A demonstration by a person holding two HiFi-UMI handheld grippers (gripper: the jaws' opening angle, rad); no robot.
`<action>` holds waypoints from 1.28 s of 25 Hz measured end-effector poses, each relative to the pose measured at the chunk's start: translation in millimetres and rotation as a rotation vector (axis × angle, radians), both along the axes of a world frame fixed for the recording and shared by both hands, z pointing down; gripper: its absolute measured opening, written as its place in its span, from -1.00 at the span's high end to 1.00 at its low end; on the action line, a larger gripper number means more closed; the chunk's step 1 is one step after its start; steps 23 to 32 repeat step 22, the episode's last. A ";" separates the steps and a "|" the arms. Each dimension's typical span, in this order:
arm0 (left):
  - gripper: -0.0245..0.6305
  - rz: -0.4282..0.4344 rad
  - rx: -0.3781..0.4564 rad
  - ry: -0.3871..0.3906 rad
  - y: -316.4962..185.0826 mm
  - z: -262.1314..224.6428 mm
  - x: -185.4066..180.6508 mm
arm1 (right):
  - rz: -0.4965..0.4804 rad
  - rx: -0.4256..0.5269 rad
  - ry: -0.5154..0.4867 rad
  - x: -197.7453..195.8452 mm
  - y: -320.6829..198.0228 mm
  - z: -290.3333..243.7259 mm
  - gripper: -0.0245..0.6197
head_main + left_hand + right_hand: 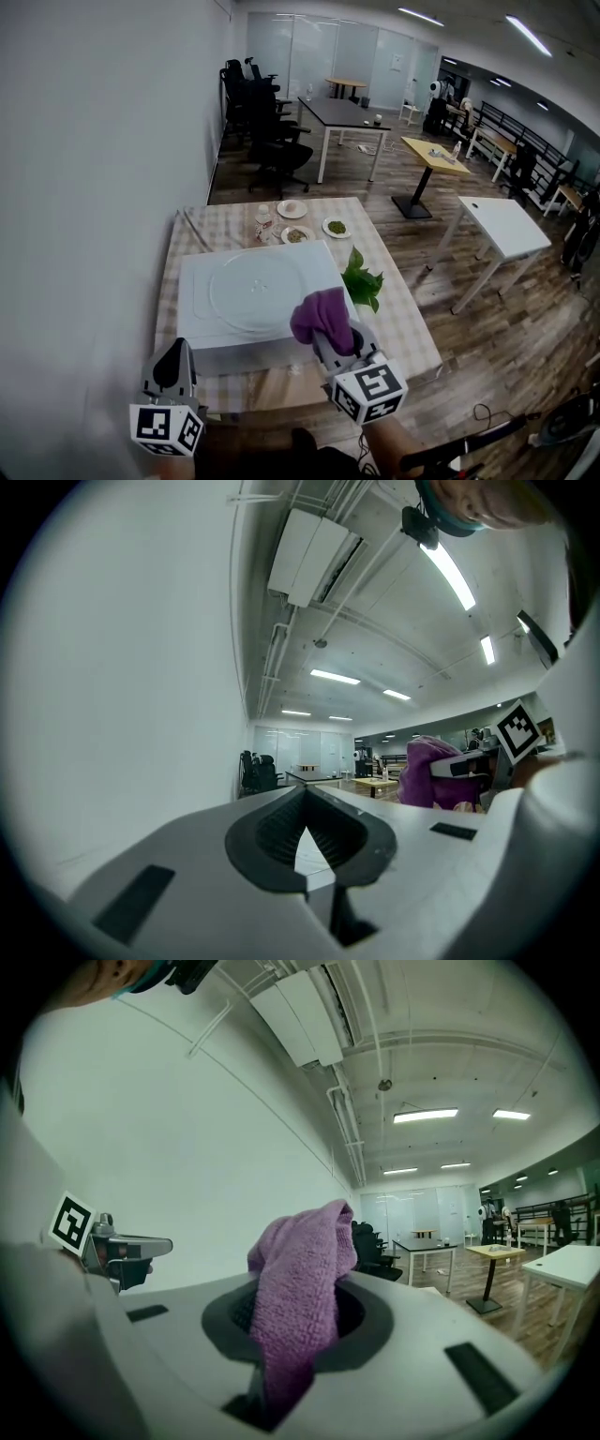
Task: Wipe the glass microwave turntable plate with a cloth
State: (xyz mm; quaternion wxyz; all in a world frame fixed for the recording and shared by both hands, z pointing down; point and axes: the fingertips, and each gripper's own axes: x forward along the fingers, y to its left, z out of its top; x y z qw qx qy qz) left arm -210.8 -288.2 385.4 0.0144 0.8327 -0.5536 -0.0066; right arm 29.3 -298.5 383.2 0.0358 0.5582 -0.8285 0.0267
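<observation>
The clear glass turntable plate (255,289) lies flat on top of a white microwave (202,328) on the checked table. My right gripper (330,339) hovers over the microwave's near right corner, shut on a purple cloth (322,317) that bunches up out of its jaws. In the right gripper view the cloth (298,1283) fills the gap of the right gripper (302,1309). My left gripper (174,354) is held at the microwave's near left corner, apart from the plate. In the left gripper view the left gripper (305,797) has its tips together and holds nothing.
Green leaves (362,279) lie right of the microwave. Small dishes (296,234) and a bottle (264,223) sit at the table's far side. A white wall runs along the left. Office tables (504,227) and chairs (272,141) stand beyond on the wood floor.
</observation>
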 end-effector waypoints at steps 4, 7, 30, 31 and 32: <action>0.92 0.015 0.007 0.000 0.7 -1.7 2.2 | 0.003 0.016 0.002 -3.4 3.7 -3.9 0.68; 0.92 0.018 0.008 0.005 4.1 -3.6 4.0 | -0.003 0.016 0.003 -5.4 7.8 -5.0 0.68; 0.92 0.005 0.032 0.009 6.2 -11.9 2.1 | -0.015 0.020 0.008 -4.3 5.3 -7.4 0.69; 0.92 0.005 0.032 0.009 6.2 -11.9 2.1 | -0.015 0.020 0.008 -4.3 5.3 -7.4 0.69; 0.92 0.005 0.032 0.009 6.2 -11.9 2.1 | -0.015 0.020 0.008 -4.3 5.3 -7.4 0.69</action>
